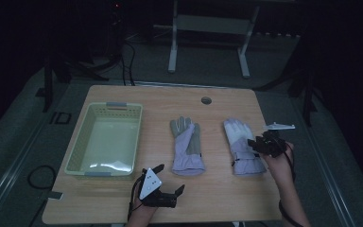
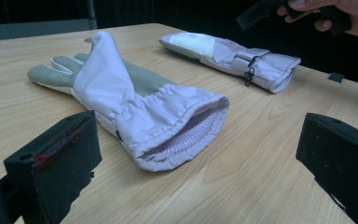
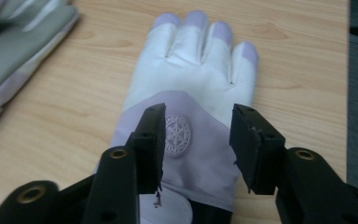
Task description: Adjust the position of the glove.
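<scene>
High view has two lavender gloves lying flat on the wooden table (image 1: 123,198), with a pale green basket (image 1: 105,140) off to the left. Right gripper (image 1: 260,144) hovers over the right glove (image 1: 241,146), near its cuff, jaws parted and nothing pinched between them; right gripper view shows the round logo patch (image 3: 177,135) in the gap. Left gripper (image 1: 170,179) sits at the near edge, jaws wide apart and empty, pointed at the left glove (image 2: 135,107), whose cuff faces it.
</scene>
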The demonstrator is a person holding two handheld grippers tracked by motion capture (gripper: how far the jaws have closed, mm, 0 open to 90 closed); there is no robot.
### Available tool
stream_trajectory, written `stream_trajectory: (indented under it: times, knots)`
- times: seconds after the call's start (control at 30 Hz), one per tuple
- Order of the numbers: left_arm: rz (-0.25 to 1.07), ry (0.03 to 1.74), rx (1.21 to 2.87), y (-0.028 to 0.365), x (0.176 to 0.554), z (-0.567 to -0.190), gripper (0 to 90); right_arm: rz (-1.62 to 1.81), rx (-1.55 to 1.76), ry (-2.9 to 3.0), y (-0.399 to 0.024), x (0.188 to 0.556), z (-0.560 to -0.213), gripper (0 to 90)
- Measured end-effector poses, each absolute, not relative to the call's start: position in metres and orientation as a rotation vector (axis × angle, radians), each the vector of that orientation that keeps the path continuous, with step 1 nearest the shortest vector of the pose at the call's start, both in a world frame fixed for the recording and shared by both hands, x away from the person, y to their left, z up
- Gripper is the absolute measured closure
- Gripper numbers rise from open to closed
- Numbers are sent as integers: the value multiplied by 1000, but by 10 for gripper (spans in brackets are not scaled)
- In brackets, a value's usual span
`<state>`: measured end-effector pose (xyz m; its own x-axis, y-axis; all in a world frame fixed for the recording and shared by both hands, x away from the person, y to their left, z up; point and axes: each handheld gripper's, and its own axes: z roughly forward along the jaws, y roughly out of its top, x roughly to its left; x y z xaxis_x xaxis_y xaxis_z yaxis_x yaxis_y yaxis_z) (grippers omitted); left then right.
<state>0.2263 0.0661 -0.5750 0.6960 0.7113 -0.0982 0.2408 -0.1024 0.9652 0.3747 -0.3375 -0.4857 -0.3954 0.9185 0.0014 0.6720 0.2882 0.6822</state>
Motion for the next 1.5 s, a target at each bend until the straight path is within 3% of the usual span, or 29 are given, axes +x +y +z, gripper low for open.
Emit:
stream_trajectory:
  times: [0.27, 0.57, 0.73, 0.97, 1.5]
  knots:
    - [488, 784, 1676, 65, 226, -575, 0, 914, 1291, 2253, -334, 375, -499, 534]
    - [485, 790, 1665, 66, 226, -575, 0, 839, 1362, 2301, -340, 387, -530, 511]
    - [488, 792, 1668, 66, 226, -575, 0, 948, 1397, 2298, -346, 386, -541, 639]
    - [489, 795, 1665, 66, 225, -575, 0, 925, 1460, 2227, -336, 378, -537, 780]
    - [490, 794, 1665, 66, 225, -575, 0, 969, 1469, 2064, -328, 362, -479, 801]
